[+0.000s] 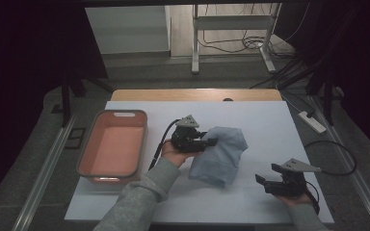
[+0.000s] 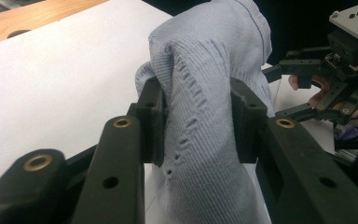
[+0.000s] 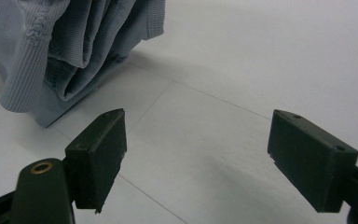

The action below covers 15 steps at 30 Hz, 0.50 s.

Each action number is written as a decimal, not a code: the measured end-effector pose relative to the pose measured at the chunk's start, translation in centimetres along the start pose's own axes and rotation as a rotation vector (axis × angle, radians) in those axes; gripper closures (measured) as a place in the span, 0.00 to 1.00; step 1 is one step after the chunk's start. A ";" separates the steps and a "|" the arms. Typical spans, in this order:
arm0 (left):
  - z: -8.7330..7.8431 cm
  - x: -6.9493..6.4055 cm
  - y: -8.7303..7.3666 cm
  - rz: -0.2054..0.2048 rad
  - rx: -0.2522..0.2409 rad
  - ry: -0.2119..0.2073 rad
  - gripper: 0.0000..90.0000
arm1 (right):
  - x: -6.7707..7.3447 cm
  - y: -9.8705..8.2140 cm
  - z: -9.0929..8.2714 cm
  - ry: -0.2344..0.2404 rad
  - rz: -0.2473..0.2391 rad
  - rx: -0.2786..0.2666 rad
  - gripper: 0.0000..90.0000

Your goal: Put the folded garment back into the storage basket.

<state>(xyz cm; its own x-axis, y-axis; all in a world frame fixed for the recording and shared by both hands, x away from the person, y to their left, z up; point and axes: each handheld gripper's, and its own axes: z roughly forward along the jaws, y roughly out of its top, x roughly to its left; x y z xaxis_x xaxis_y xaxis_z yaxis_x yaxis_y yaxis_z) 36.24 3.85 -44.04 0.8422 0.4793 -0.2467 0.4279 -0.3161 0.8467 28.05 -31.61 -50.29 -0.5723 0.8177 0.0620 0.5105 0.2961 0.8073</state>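
A light blue knitted garment (image 1: 220,155) lies folded in a bundle at the middle of the white table cover (image 1: 265,120). My left gripper (image 1: 213,142) is shut on a bunched fold of the garment (image 2: 200,121), its pads (image 2: 154,122) pressing the cloth from both sides. My right gripper (image 1: 261,182) rests low over the cover at the front right, apart from the garment, and stands open. In the right gripper view the garment (image 3: 70,51) sits at the upper left, beyond the open right gripper (image 3: 198,158), with bare cover between the pads.
An empty pink tub (image 1: 112,147) stands on the left of the table. A wooden table edge (image 1: 192,95) runs along the back. A power strip (image 1: 312,122) and cables lie on the floor to the right. The right gripper (image 2: 307,88) appears behind the garment in the left gripper view.
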 end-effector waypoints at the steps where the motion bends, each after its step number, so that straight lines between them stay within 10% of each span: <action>1: 0.0 0.0 0.0 0.000 -0.001 -0.001 0.70 | 0.0 0.0 0.0 -0.001 -0.001 0.000 0.22; 15: -0.4 0.0 -0.2 -0.001 -0.005 -0.003 0.70 | 0.0 0.0 0.1 -0.009 -0.003 0.005 0.22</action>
<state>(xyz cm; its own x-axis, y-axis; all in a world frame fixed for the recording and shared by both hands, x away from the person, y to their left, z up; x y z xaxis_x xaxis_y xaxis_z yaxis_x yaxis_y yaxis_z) 36.01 4.22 -44.07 0.8426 0.4776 -0.2490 0.4275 -0.3118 0.8486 28.07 -31.55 -50.36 -0.5677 0.8214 0.0544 0.5124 0.3008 0.8044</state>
